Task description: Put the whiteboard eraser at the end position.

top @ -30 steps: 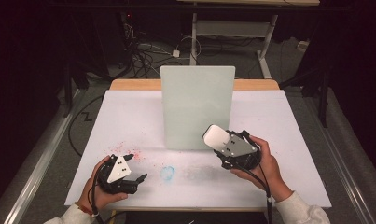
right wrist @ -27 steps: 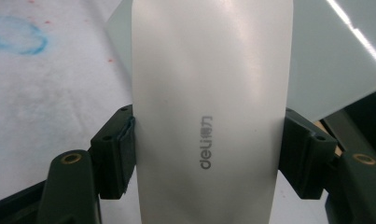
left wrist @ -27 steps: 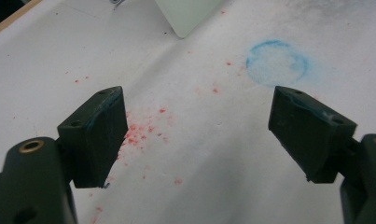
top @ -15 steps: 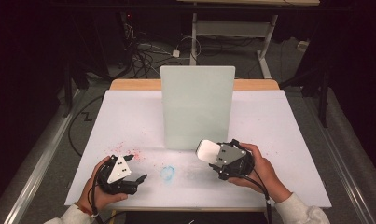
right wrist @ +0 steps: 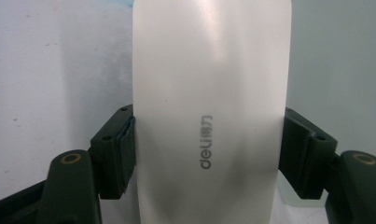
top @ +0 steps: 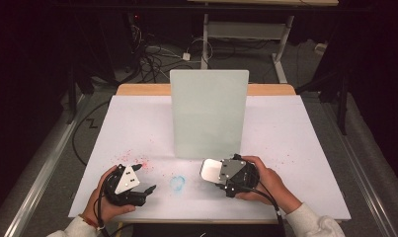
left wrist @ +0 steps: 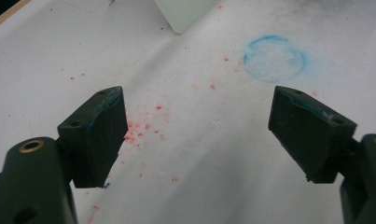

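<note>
High view: white sheet-covered table [top: 295,148], pale green upright rectangular board [top: 209,113] standing mid-table. My right gripper [top: 221,174] sits near the front edge, just in front of the board's right half, clamped on a white rounded-rectangle eraser block [top: 211,170] that points toward a blue chalky ring smudge [top: 177,182]. My left gripper [top: 146,190] rests at front left, beside red speckles [top: 137,160].

Left gripper view: my jaws spread wide, nothing between them; red speckles [left wrist: 139,128] between and ahead, blue ring [left wrist: 275,58] ahead right, board corner [left wrist: 183,14] at top.

Right gripper view: both jaws press the sides of the white block [right wrist: 209,93], "deli" printed on it; green board [right wrist: 337,60] behind it.
</note>
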The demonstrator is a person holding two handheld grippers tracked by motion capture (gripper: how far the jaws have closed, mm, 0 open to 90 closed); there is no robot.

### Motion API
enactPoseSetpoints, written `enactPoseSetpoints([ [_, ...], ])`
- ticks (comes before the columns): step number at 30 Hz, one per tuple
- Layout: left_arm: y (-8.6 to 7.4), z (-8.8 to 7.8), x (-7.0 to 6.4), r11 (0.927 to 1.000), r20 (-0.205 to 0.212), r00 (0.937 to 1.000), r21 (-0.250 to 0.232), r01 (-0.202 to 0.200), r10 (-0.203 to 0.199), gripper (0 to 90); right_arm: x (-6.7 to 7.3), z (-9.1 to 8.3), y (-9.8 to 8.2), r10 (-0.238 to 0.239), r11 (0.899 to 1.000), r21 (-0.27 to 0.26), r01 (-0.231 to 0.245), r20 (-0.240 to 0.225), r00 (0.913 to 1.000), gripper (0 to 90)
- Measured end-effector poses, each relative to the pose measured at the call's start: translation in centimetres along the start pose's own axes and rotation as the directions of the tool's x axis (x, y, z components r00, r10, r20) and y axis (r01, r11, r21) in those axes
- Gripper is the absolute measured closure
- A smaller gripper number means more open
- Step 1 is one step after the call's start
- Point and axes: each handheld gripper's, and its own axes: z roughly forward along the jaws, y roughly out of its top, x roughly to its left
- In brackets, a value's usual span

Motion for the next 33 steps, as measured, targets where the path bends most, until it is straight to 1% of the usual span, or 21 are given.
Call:
enactPoseSetpoints([
  [2,0.0,0.0,0.0,1.0000,0.001,1.0000,-0.002,0.001,-0.001,18.9,0.1,0.1,0.1,-0.014,1.000,0.010,0.014,-0.043,0.9990,30.6],
  [4,0.0,0.0,0.0,1.0000,0.000,1.0000,0.000,0.001,-0.001,18.9,0.3,0.3,0.3,-0.037,0.999,0.021,0.038,-0.070,0.9969,30.6],
  [5,0.0,0.0,0.0,1.0000,-0.001,1.0000,0.002,0.001,-0.001,18.9,0.5,0.4,0.4,-0.041,0.999,0.023,0.043,-0.078,0.9961,30.6],
  [6,0.0,0.0,0.0,1.0000,-0.002,1.0000,0.003,0.001,-0.001,18.9,0.4,0.4,0.5,-0.057,0.998,0.024,0.060,-0.083,0.9949,30.6],
  [8,0.0,0.1,0.0,1.0000,0.000,1.0000,0.003,0.002,-0.002,18.9,0.5,0.5,0.6,-0.060,0.998,0.027,0.063,-0.096,0.9936,30.6],
  [9,0.0,0.1,0.0,1.0000,0.000,1.0000,0.003,0.001,-0.001,18.9,0.6,0.6,0.7,-0.053,0.998,0.021,0.055,-0.102,0.9934,30.6],
  [11,0.0,0.1,0.0,1.0000,-0.001,1.0000,0.004,0.001,-0.001,18.9,0.5,0.7,0.8,-0.064,0.997,0.024,0.067,-0.122,0.9905,30.6],
  [13,0.0,0.0,0.0,1.0000,0.000,1.0000,0.004,0.001,-0.001,18.9,0.7,0.9,0.9,-0.059,0.998,0.014,0.061,-0.135,0.9891,30.6],
  [14,0.0,0.1,0.0,1.0000,0.001,1.0000,0.004,0.001,-0.001,18.9,0.7,0.9,1.0,-0.072,0.997,0.018,0.075,-0.145,0.9869,30.5],
  [16,0.0,0.1,0.0,1.0000,0.001,1.0000,0.007,0.000,0.000,18.9,0.9,1.1,1.2,-0.072,0.997,0.018,0.076,-0.154,0.9854,30.5],
  [17,0.0,0.1,0.0,1.0000,0.001,1.0000,0.007,-0.001,0.001,18.9,1.0,1.2,1.3,-0.080,0.996,0.016,0.084,-0.166,0.9829,30.5],
  [18,0.1,0.1,0.0,1.0000,0.001,1.0000,0.005,-0.002,0.002,18.9,1.1,1.3,1.4,-0.076,0.997,0.014,0.080,-0.164,0.9835,30.5],
  [20,0.1,0.0,-0.1,1.0000,0.001,1.0000,0.004,-0.002,0.002,18.9,1.3,1.5,1.5,-0.088,0.996,0.015,0.091,-0.162,0.9829,30.5],
  [21,0.1,0.0,0.0,1.0000,0.000,1.0000,0.004,-0.001,0.001,18.9,1.4,1.6,1.5,-0.084,0.996,0.015,0.088,-0.165,0.9827,30.5],
  [22,0.0,0.0,0.0,1.0000,0.000,1.0000,0.004,-0.001,0.001,18.9,1.4,1.7,1.5,-0.088,0.996,0.015,0.092,-0.171,0.9812,30.5],
  [26,0.1,0.0,0.0,1.0000,0.000,1.0000,0.004,-0.001,0.001,18.9,1.4,1.9,1.5,-0.083,0.996,0.015,0.087,-0.174,0.9811,30.3],
  [27,0.1,0.0,-0.1,1.0000,0.001,1.0000,0.004,-0.002,0.002,18.9,1.5,2.0,1.4,-0.071,0.997,0.012,0.074,-0.166,0.9836,29.9],
  [28,0.1,0.0,-0.1,1.0000,0.002,1.0000,0.005,-0.002,0.002,18.9,1.4,2.0,1.4,-0.070,0.997,0.009,0.072,-0.162,0.9843,29.3],
  [29,0.1,0.0,-0.1,1.0000,0.002,1.0000,0.005,-0.002,0.002,18.9,1.3,1.9,1.4,-0.055,0.998,-0.009,0.054,-0.160,0.9855,29.6],
  [31,0.0,0.0,0.0,1.0000,0.002,1.0000,0.004,0.000,0.000,18.9,1.1,1.6,1.3,-0.037,0.999,-0.037,0.031,-0.167,0.9852,29.2],
  [33,0.0,0.0,0.0,1.0000,0.002,1.0000,0.005,0.001,-0.001,18.9,1.0,1.4,1.3,-0.029,0.999,-0.047,0.021,-0.160,0.9868,28.9],
])
